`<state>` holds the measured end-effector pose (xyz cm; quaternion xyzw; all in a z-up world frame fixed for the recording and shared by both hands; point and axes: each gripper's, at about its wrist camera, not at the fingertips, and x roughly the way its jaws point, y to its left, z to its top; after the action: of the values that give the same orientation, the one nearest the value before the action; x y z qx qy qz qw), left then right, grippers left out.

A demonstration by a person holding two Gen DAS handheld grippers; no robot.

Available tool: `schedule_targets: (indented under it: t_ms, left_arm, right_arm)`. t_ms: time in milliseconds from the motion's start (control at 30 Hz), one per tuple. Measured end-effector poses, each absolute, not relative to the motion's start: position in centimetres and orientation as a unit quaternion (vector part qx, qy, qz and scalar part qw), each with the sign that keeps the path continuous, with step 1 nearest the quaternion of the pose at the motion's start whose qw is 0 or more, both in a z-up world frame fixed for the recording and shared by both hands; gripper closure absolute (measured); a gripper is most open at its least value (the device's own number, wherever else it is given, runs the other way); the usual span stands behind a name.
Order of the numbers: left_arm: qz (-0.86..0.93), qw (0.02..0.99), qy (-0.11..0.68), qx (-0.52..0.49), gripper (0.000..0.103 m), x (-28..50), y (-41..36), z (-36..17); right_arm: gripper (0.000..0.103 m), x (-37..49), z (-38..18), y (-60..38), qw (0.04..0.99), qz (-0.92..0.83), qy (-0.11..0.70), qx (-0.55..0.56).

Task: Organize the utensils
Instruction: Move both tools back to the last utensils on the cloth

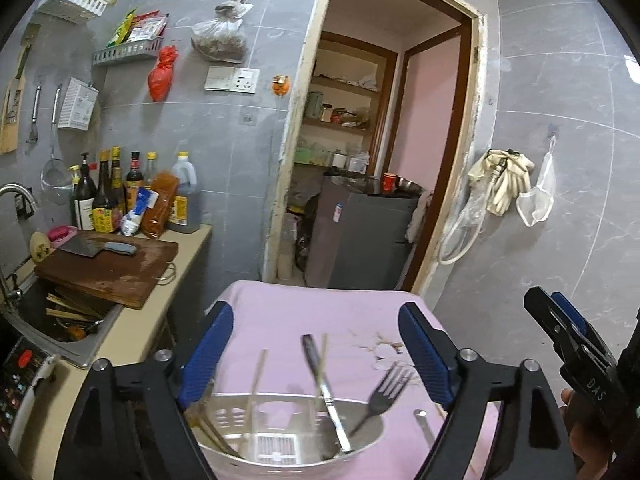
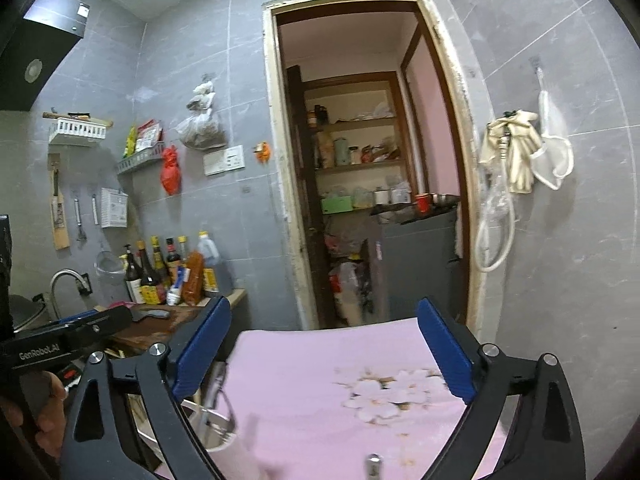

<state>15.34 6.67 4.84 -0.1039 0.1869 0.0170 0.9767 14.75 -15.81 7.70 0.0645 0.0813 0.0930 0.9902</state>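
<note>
While jaws gape, fork (image 1: pixel 386 394) leans in holder (image 1: pixel 288 436).

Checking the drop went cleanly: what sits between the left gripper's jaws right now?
In the left wrist view, the open left gripper frames the utensil holder, with fork, knife and chopsticks inside, untouched.

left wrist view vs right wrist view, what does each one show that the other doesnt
Only the left wrist view shows the fork, the knife and the chopsticks standing in the metal holder, plus the sink.

Only the right wrist view shows the black range hood and the full flower print on the cloth.

Both show the pink cloth, the doorway, the sauce bottles and the cleaver on the cutting board. Both grippers are open and hold nothing.
</note>
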Motion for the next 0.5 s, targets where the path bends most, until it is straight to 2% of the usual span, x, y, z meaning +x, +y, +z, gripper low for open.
schedule_targets:
  t_ms: [100, 500]
  left_arm:
    - [0.014, 0.977, 0.185, -0.102, 0.012, 15.3, 5.5, 4.6]
    - [0.002, 0.979, 0.19, -0.074, 0.008, 15.3, -0.4, 3.6]
  right_arm:
    - [0.003, 14.5, 7.7, -17.2, 0.991, 0.084, 0.084, 0.062]
    - [0.002, 14.7, 5.8, -23.5, 0.99, 0.053, 0.122, 0.055]
